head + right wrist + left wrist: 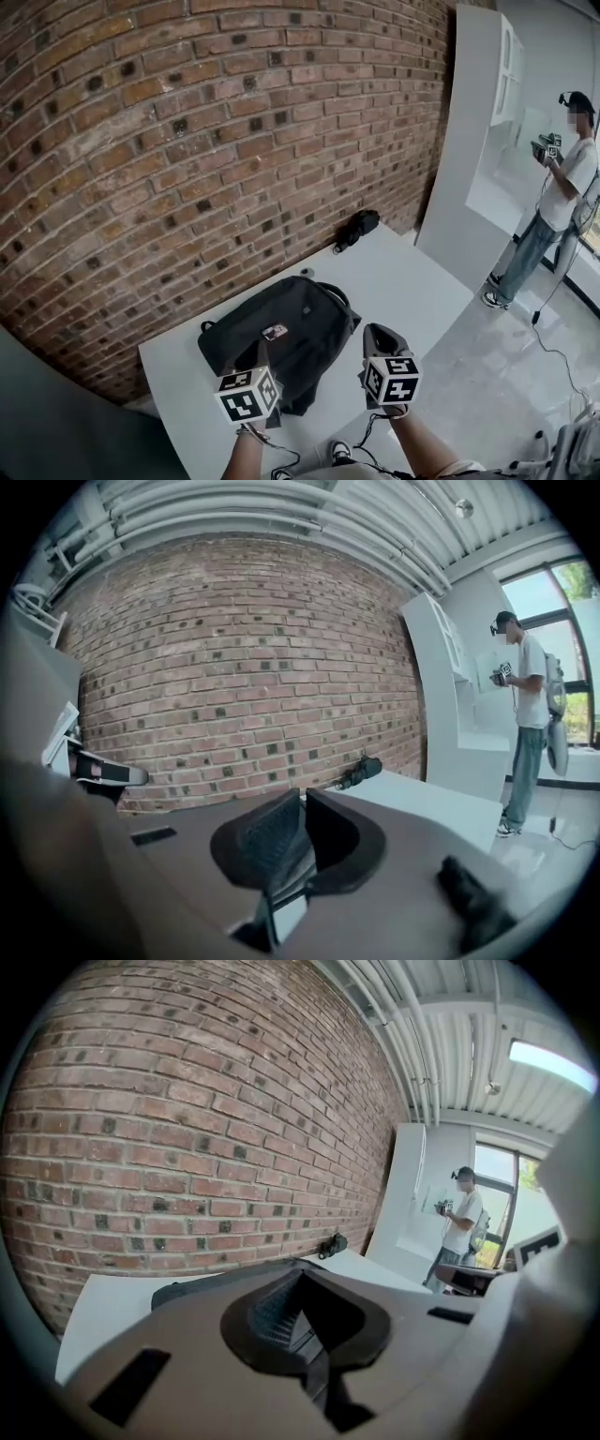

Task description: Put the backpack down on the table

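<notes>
A black backpack [291, 328] lies flat on the white table [403, 272], near its front left corner. In the left gripper view only a dark strip of the backpack [187, 1290] shows above the gripper body. My left gripper [256, 354] hovers over the backpack's near edge, jaws together with nothing between them [302, 1281]. My right gripper [380, 334] hangs just right of the backpack, over bare table. Its jaws are closed on nothing [302, 803]. Neither gripper touches the backpack.
A brick wall [187, 141] runs along the table's far side. A small black object [358, 228] lies at the table's far end. A white panel [469, 141] stands beyond it. A person [562, 187] stands at the right on the grey floor, where a cable trails.
</notes>
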A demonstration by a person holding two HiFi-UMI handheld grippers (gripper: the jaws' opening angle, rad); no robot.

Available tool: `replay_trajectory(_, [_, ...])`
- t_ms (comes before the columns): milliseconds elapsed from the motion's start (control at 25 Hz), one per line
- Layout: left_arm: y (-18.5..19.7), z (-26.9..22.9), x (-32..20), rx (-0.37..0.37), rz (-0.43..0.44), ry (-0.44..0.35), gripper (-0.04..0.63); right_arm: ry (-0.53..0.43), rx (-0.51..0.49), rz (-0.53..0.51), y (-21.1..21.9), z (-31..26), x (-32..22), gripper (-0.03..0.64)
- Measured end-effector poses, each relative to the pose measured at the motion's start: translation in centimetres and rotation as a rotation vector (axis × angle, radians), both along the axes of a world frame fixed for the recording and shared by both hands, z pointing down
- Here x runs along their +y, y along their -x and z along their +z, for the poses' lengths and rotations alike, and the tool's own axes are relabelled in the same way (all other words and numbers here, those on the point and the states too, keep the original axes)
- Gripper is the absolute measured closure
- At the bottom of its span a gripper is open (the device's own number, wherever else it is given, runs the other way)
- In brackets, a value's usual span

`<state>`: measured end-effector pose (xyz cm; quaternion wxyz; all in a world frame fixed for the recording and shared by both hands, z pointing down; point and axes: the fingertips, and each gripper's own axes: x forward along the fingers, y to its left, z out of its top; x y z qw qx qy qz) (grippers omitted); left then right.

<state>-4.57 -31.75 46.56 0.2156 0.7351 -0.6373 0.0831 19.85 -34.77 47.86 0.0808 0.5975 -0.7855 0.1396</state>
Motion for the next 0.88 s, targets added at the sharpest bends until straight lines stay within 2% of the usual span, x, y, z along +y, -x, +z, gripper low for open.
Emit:
replay_trajectory(360, [0.5, 0.1, 1.1, -0.002, 0.046, -0.003, 0.584, 0.007, 0.010, 0.035, 1.1, -0.8, 3.1, 0.577])
replay_trajectory(880, [1.4, -0.2, 1.0, -0.026, 0.057, 0.000, 0.584, 0.031, 0.010, 0.030, 3.1, -0.5, 2.7, 0.586])
